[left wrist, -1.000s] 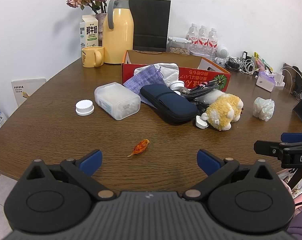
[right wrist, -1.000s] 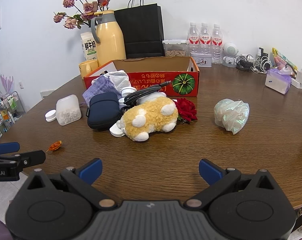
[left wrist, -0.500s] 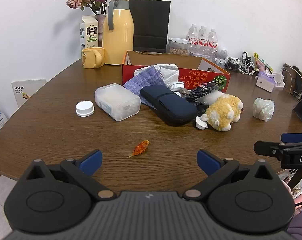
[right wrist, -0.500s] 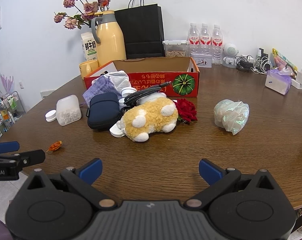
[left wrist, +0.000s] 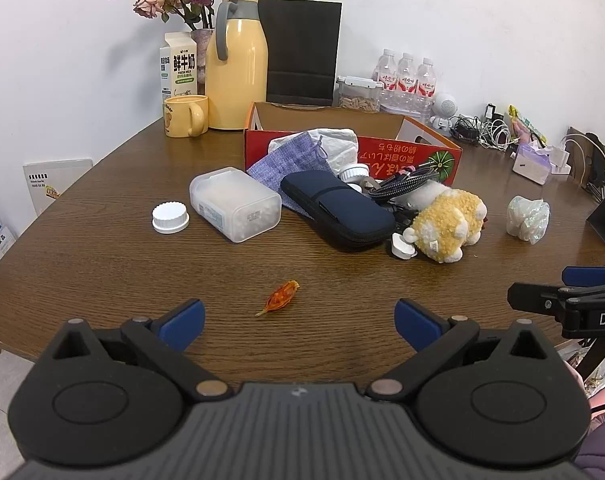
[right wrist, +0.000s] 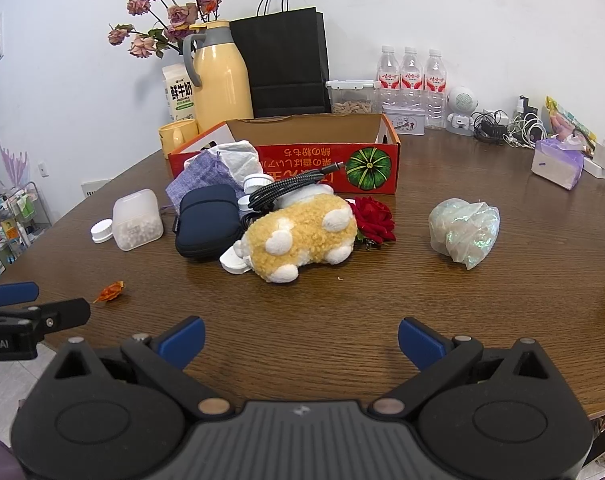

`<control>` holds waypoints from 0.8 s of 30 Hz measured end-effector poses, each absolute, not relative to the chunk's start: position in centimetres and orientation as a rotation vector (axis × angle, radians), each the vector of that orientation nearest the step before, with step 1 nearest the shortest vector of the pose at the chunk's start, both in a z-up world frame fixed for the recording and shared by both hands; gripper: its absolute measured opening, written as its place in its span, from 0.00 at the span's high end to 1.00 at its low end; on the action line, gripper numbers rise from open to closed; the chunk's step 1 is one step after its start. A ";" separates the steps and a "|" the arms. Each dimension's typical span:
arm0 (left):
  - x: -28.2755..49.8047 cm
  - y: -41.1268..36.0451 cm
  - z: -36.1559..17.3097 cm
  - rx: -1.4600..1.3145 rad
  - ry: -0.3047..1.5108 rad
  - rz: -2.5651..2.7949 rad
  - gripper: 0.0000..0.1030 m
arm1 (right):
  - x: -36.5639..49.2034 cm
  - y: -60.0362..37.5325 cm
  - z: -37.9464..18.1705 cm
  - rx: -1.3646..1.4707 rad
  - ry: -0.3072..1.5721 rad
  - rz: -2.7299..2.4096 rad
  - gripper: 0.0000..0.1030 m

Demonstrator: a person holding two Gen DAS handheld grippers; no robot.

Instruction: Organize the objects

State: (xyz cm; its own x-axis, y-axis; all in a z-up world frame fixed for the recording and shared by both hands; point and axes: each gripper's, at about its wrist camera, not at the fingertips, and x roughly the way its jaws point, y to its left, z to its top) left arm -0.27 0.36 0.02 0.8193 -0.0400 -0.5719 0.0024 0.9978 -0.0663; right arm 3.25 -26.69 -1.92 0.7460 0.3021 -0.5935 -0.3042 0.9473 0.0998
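While both grippers hung low over the near edge of the round brown wooden table (left wrist: 82, 264), neither held anything: the left gripper (left wrist: 298, 318) and the right gripper (right wrist: 301, 338) each had their blue-tipped fingers spread wide, released.

Nearest the left gripper lay a small dried orange flower petal (left wrist: 280, 298), alone on bare wood. Beyond it came a white ribbed screw cap (left wrist: 170, 218), just beside a frosted plastic jar of white beads (left wrist: 235, 204) lying on its side. Right of those sat a dark navy zip pouch (left wrist: 338, 208), touching a yellow and white plush toy (right wrist: 300, 236) with a black braided cable (right wrist: 290, 186) draped above it. A red fabric rose (right wrist: 372, 218) lay against the toy, and a crumpled iridescent plastic bag (right wrist: 464, 232) sat well apart to the right. Behind the pile stood the open red cardboard box with a pumpkin print (right wrist: 366, 166), seemingly the place for everything.

Compared with a second earlier, almost nothing had changed: objects and grippers matched their former places. That suggested the sorting had not begun, with every item outside the box.
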 end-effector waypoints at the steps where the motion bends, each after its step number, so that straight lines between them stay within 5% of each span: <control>1: -0.3 0.3 0.0 -0.064 0.610 -0.023 0.00 | 3.3 -26.7 -1.9 -0.004 0.649 0.332 0.00; 24: -0.3 0.3 0.0 -0.063 0.610 -0.022 0.00 | 3.3 -26.6 -2.1 -0.013 0.652 0.332 0.00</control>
